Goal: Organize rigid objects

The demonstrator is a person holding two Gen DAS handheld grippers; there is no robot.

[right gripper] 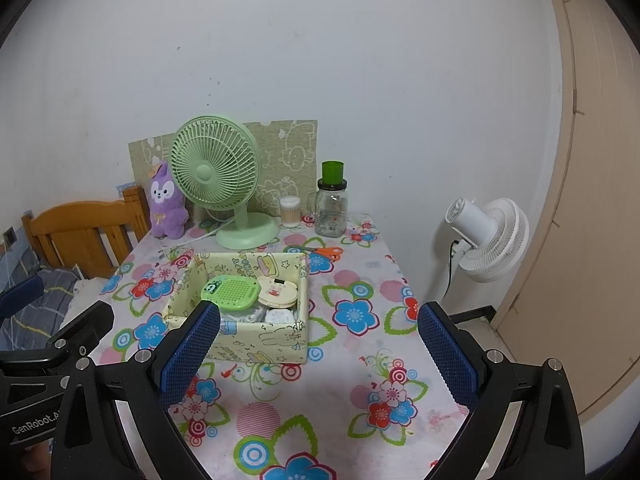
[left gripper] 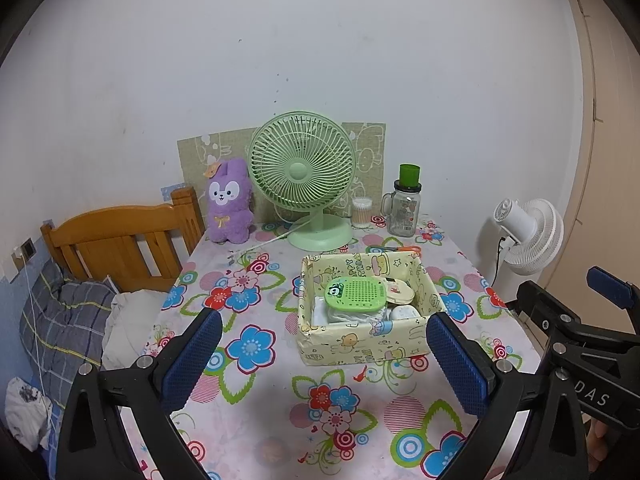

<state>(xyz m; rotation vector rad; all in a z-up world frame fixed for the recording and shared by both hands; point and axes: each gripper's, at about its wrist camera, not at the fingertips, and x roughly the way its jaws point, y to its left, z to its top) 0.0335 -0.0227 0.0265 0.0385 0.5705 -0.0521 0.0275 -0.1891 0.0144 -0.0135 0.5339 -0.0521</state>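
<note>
left gripper point(left gripper: 324, 356): released, jaws wide, nothing between them; I hold it low over the near worktop point(left gripper: 256, 412).
right gripper point(right gripper: 320, 354): released too, empty, just beside the left one.
box point(left gripper: 360, 344): yellow cartoon-print box, dead ahead of my left gripper, near wall just past the right pad; from the right gripper it sits ahead and left.
box contents: green perforated case point(left gripper: 355, 294) on top, cream round compact point(left gripper: 396, 292) to its right, white bits under them, too cluttered to name.
scissors point(left gripper: 396, 249): orange handles, flat on the worktop beyond the box's far wall, long axis across my view, handles to the right; I judge this the loose rigid item left.
scissors handling: my guess is light, stiff, thin, lying flat so hard to get under; pinch across the handle loops, not the blades.
green case axis: long side across my view, tilted, panda end left.
green case handling: likely light hard plastic, slick; grip across the short sides.
far of scissors: green fan point(left gripper: 302, 176), glass jar point(left gripper: 403, 212), swab tub point(left gripper: 361, 213).
</note>
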